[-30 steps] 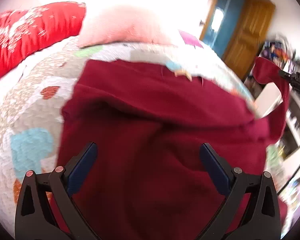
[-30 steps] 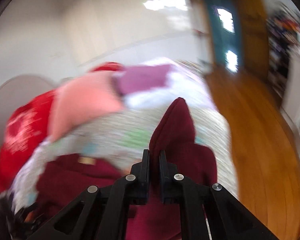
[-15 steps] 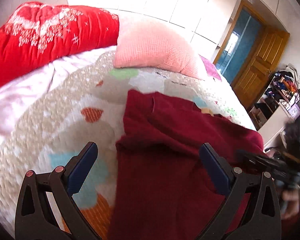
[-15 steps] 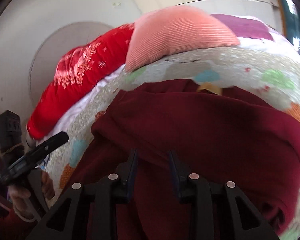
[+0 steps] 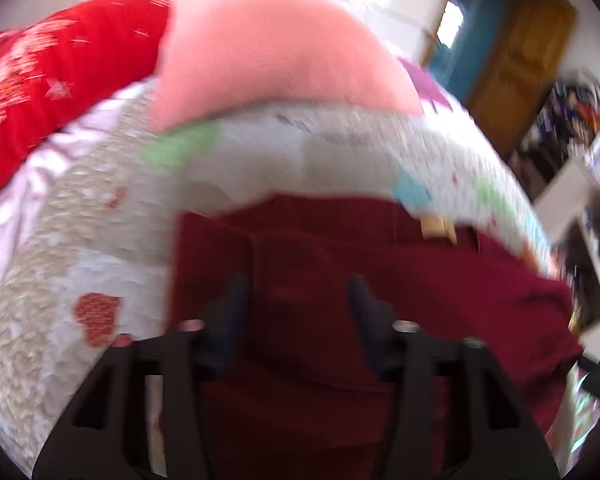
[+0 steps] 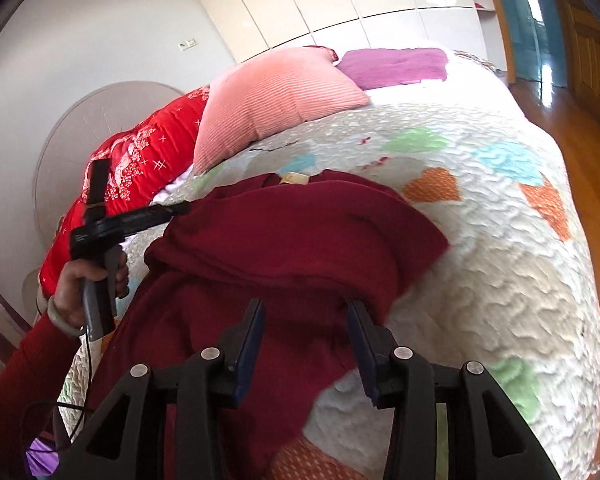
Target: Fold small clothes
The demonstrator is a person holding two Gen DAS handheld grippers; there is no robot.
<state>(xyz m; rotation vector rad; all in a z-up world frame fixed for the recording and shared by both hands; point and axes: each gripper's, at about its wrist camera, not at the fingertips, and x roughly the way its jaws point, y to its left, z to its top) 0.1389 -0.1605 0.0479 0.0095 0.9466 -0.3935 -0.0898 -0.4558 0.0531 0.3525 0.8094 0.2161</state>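
A maroon sweater (image 6: 300,232) lies on the bed, its top part folded over the body, a tan neck label (image 6: 296,178) at the far edge. My right gripper (image 6: 306,320) hovers low over the near fold. Its jaws are opening and the pads press on nothing. In the blurred left wrist view the sweater (image 5: 380,320) fills the lower middle. My left gripper (image 5: 300,300) hangs over its upper left part with jaws closing, cloth below but not pinched. From the right wrist view, the left gripper (image 6: 182,209), held by a hand (image 6: 80,288), points at the sweater's left edge.
The sweater rests on a quilted bedspread (image 6: 480,260) with coloured patches. A pink pillow (image 6: 272,100), a red quilt (image 6: 140,160) and a purple cloth (image 6: 396,64) lie at the head end. Wooden floor (image 6: 580,140) runs along the right; a door (image 5: 520,48) and cluttered shelves (image 5: 580,128) stand beyond.
My right gripper has let go of the lifted maroon sleeve, opened and sunk over the sweater. The left gripper's wide jaws have narrowed, and it has swung across towards the sweater's upper left.
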